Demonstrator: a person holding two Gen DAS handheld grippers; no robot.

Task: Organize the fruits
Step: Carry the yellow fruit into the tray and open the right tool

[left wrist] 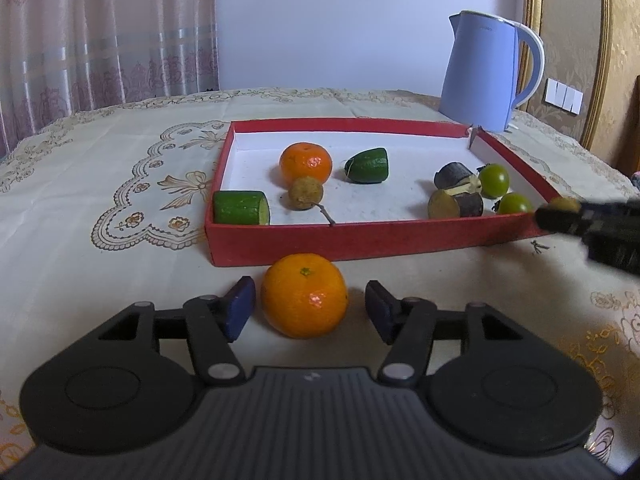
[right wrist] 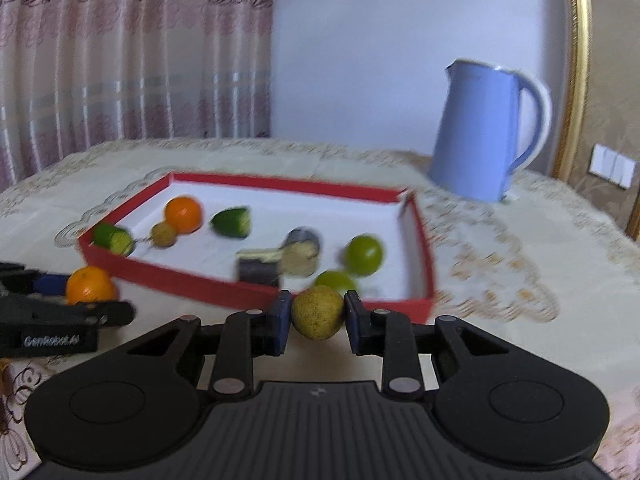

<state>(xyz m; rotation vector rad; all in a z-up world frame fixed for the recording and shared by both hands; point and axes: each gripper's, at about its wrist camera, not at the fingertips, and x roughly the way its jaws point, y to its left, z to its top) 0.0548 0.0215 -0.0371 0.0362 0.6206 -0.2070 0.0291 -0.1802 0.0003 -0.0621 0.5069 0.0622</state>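
Red tray (left wrist: 280,242) on a cloth-covered table (left wrist: 100,184), blue kettle (left wrist: 480,76) behind its far right corner. Already inside the tray: one orange (left wrist: 306,162), a small brown fruit (left wrist: 306,193) touching it in front, a cucumber piece (left wrist: 368,165) just to the right, another cucumber piece (left wrist: 240,208) in the near left corner, two dark cut chunks (left wrist: 460,196) toward the right, two green fruits (left wrist: 504,190) beside them.

Still outside: second orange (left wrist: 304,296) on the cloth, just in front of the tray's near wall, lying between the fingers of the left gripper (left wrist: 310,312). Fingers spread, a gap on each side of the fruit, nothing grasped yet.

Also outside, but in hand: a yellowish-brown round fruit (right wrist: 318,312), clamped between the pads of the right gripper (right wrist: 318,318), held just short of the tray's near right edge. Right view blurred, so whether the fruit hangs clear of the cloth is hard to say; probably lifted.

Most of the sorting looks done. Left to do, as a judgement: carry the clamped fruit over the wall and release it, then close on the orange and place it in the tray too.
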